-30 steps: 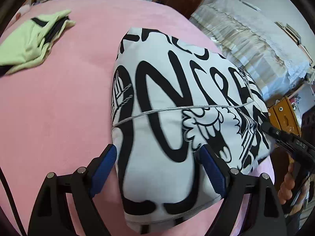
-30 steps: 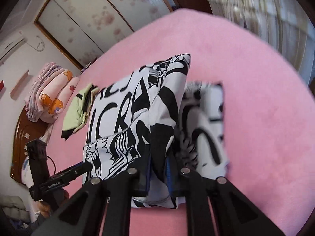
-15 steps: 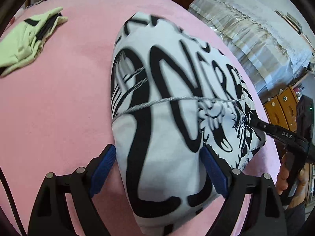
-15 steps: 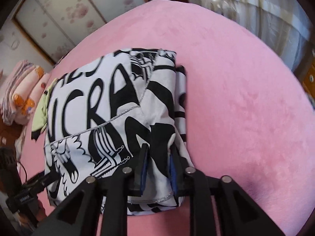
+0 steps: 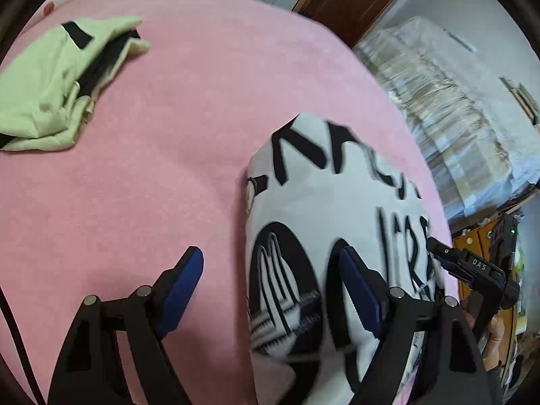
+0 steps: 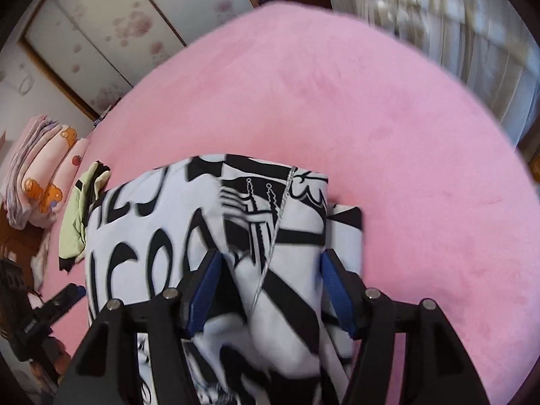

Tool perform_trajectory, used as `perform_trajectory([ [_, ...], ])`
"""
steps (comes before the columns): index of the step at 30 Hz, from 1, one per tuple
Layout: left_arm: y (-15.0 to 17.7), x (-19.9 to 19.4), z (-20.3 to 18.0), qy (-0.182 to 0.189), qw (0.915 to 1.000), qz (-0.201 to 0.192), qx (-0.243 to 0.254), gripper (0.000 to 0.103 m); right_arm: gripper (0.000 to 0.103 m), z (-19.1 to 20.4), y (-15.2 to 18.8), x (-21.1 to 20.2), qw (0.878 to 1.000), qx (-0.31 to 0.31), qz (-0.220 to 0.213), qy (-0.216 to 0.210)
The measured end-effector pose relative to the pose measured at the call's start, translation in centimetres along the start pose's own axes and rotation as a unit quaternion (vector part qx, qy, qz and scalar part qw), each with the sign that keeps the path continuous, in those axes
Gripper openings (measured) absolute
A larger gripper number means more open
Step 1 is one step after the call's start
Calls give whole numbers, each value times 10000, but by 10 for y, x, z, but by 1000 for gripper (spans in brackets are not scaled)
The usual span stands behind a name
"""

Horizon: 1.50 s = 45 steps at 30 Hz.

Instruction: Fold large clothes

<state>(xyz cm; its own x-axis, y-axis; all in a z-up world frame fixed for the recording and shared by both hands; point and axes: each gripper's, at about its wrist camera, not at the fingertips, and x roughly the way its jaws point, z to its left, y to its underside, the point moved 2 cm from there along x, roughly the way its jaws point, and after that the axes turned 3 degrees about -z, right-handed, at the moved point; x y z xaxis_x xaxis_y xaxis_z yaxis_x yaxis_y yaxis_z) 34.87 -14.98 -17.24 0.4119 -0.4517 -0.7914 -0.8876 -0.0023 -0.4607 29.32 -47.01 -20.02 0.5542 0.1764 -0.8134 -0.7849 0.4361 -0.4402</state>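
Where folded, garment lengthwise, pointing away

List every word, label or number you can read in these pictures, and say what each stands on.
"DAS": white letters on the black body of the right gripper, seen in the left wrist view.
Large black lettering on the white printed garment: cut off by folds and blurred, no whole word readable.
Small label on the left gripper, in the right wrist view: too blurred to read.
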Motion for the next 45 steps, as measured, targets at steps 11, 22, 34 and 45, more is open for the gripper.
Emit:
perform_trajectory([
  [11,1,23,-56,-381,9954,121,875,77,4,-1,13,-38,9906,-642,-497,1096],
  [22,12,47,-61,-1004,9861,341,1283,77,32,-32,24,-18,9908,90,-320,1310],
  [34,48,-33,-79,-678,9884,-58,1356,76,34,55,86,-72,9860,-1335,-690,715],
  [45,96,-36,-50,-755,9927,80,936,65,6,16,126,-74,9847,-1197,-657,1084],
])
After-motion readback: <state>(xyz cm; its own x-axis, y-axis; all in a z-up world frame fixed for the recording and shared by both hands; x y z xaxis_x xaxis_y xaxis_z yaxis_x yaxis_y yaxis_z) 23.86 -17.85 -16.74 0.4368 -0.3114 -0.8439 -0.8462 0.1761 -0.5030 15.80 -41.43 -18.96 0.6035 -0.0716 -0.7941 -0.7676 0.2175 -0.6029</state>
